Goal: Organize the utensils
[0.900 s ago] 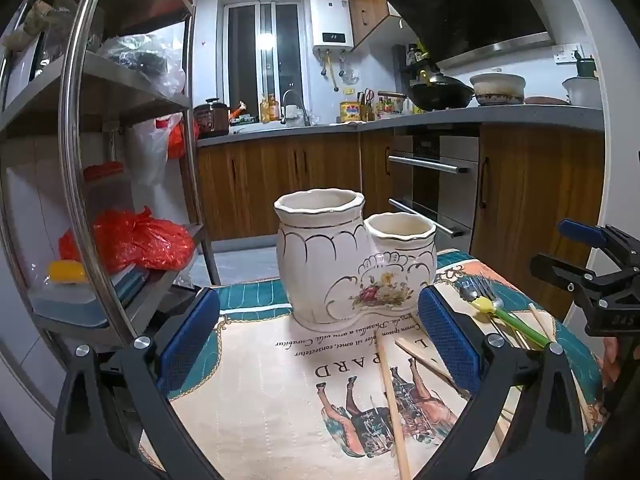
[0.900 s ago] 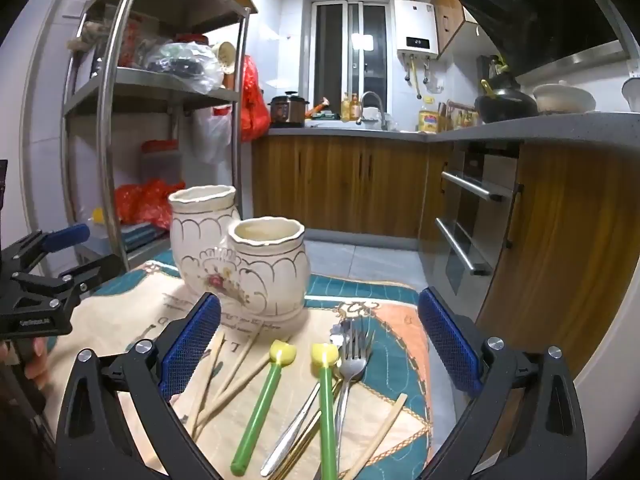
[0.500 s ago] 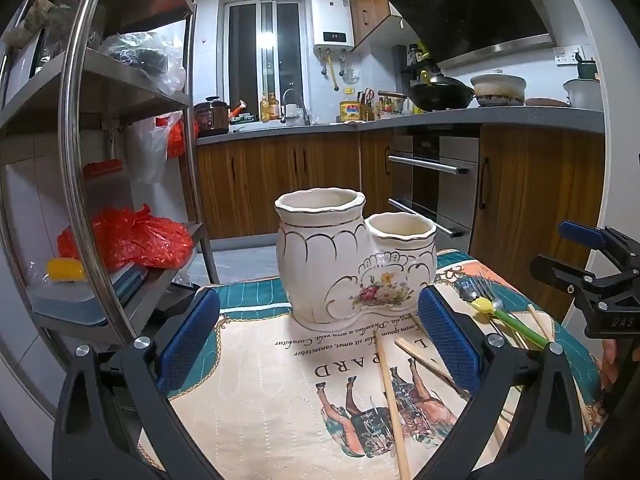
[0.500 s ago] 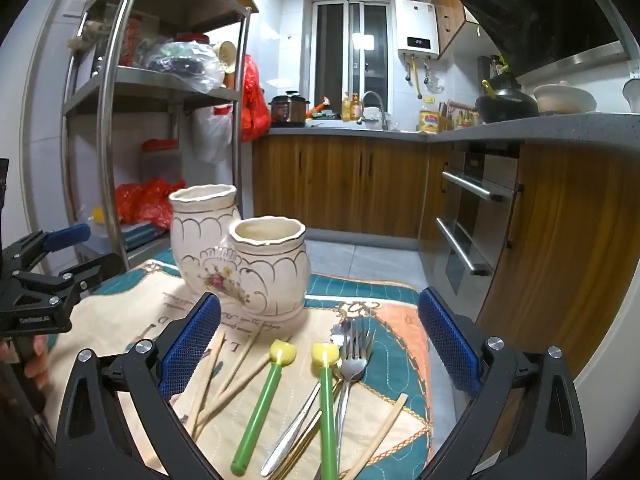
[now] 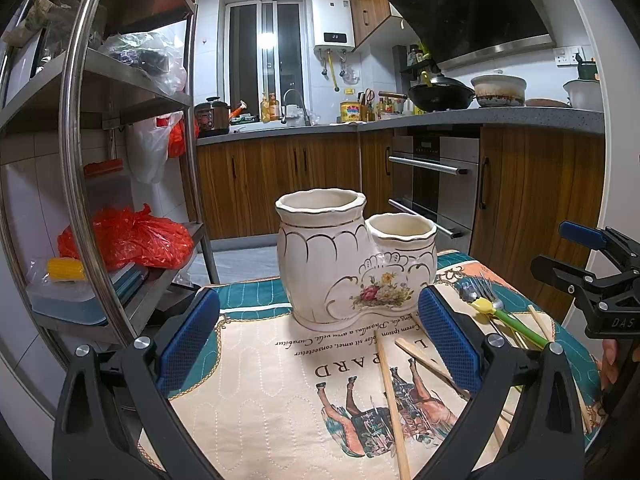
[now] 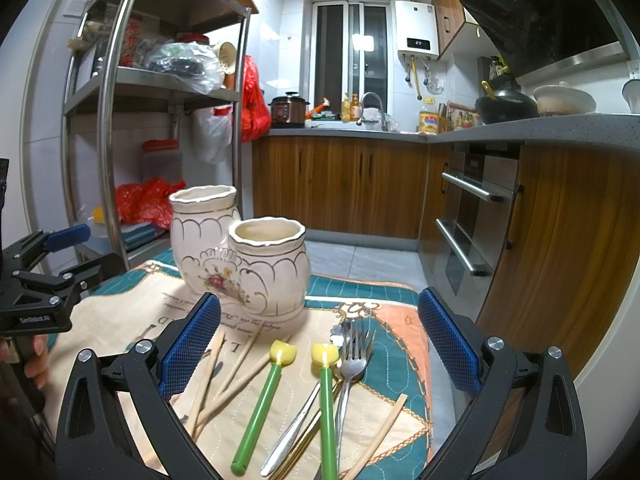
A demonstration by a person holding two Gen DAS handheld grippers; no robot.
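Your right gripper (image 6: 318,344) and left gripper (image 5: 318,334) both stand wide, holding nothing. All utensils lie loose on the printed cloth: 2 green-handled yellow-tipped pieces (image 6: 260,408), steel forks (image 6: 352,364), wooden chopsticks (image 6: 208,380). The cream 2-pot ceramic holder (image 6: 240,256) appears empty. Nothing sorted yet.

Left tongs (image 5: 318,338) and right tongs (image 6: 318,338) (both empty) agape, level.

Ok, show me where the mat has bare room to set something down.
Free: the printed mat in front of and left of the ceramic holder, between it and the left claw. Crowded: right of the holder, where chopsticks, green-handled utensils and forks lie together.
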